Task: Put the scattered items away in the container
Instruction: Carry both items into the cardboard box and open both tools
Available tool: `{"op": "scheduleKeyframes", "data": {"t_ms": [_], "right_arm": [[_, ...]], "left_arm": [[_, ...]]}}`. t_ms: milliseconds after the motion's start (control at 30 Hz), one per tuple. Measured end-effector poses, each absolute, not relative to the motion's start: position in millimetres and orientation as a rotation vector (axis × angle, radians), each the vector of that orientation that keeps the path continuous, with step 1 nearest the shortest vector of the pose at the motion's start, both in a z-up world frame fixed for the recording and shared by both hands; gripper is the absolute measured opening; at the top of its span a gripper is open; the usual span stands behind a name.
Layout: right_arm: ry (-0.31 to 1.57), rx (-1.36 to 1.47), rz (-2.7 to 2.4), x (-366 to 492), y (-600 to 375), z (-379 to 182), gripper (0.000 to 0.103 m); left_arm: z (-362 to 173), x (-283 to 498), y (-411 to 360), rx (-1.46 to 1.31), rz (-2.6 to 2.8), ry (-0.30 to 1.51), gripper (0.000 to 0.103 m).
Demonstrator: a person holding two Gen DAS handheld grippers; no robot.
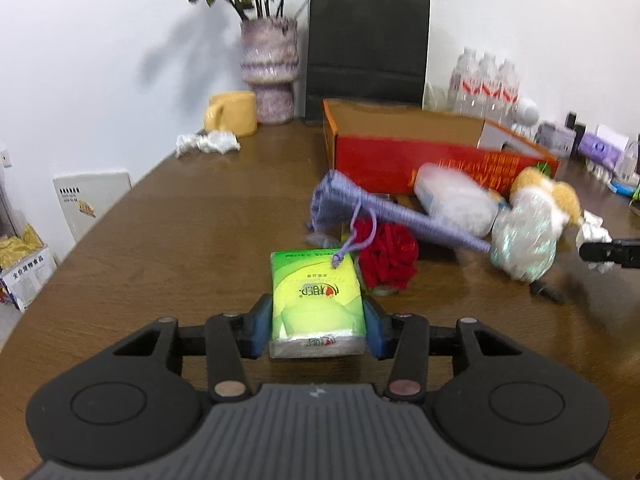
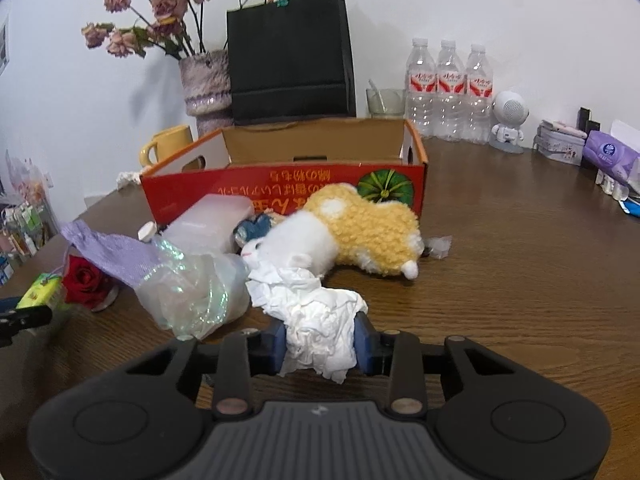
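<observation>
My left gripper (image 1: 318, 326) is shut on a green tissue pack (image 1: 316, 300), with both blue pads against its sides. My right gripper (image 2: 320, 340) is shut on a crumpled white tissue (image 2: 316, 312). The open red cardboard box (image 2: 280, 188) stands behind the pile; it also shows in the left wrist view (image 1: 400, 160). In front of it lie a yellow and white plush toy (image 2: 360, 228), a purple mesh pouch (image 1: 380, 208), a red rose (image 1: 386, 254), an iridescent plastic wrap (image 2: 192, 292) and a translucent white container (image 2: 208, 220).
At the back stand a vase of dried flowers (image 2: 206, 84), a black paper bag (image 2: 290, 56), a yellow mug (image 1: 232, 114), three water bottles (image 2: 450, 88), a small white speaker figure (image 2: 508, 120) and purple tissue packs (image 2: 608, 156). More crumpled tissue (image 1: 208, 142) lies by the mug.
</observation>
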State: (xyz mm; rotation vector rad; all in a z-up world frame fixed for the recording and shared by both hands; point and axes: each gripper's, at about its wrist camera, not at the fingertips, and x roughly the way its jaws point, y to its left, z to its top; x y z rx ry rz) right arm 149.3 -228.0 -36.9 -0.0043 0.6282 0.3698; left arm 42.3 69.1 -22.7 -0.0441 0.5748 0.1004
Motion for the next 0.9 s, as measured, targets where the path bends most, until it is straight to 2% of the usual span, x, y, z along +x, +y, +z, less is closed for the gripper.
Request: {"op": "scheduleKeyframes", "data": {"t_ms": [233,467,667,900], "right_arm": [[0.521,-0.042,0.377,158,-229,-4,0.033],[0.472,-0.045,0.416,213,-210,34,0.033],[0.561,-0.079,0.407,293,-184,40,0.033],[0.749,-0.094,0.365,384,-154,11,0.033]], "left_arm": [[28,52,69,-0.066,0.038,0.438,0.047],[71,129,56,-0.104,-0.082,0.388,0.047],[76,233,34,-0.073,-0.086,0.509,0.047],[33,345,15,-0.108,-0.056,0.756,0.047]]}}
